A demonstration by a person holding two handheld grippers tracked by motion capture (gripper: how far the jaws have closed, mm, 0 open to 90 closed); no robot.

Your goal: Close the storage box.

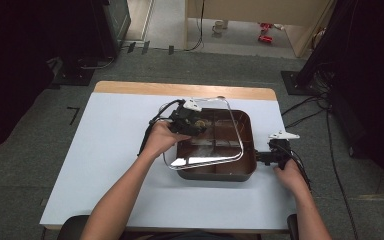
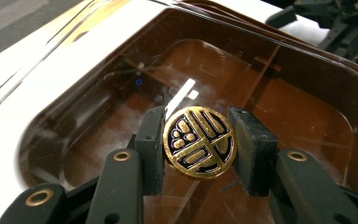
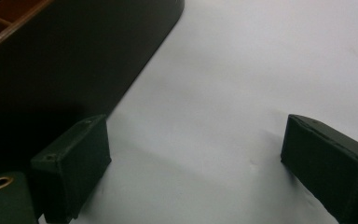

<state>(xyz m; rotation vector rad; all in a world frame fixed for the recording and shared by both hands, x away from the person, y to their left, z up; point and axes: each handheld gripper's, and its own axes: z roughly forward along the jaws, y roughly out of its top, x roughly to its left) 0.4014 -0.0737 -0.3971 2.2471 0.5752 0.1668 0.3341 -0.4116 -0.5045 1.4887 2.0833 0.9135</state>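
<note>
The table (image 1: 105, 150) carries the brown divided box (image 1: 220, 172) at frame center-right. We tilt its clear lid (image 1: 205, 135) above the box, lower edge near the front. The left gripper (image 2: 199, 142) pinches the lid's gold round knob (image 2: 199, 142) for lifting. The right gripper (image 3: 191, 163), jaws spread, waits beside the box's right wall, likely to steady it.

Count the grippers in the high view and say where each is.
2. The left gripper is over the box's clear lid, shut on its gold knob; the right gripper is beside the box's right side.
</note>
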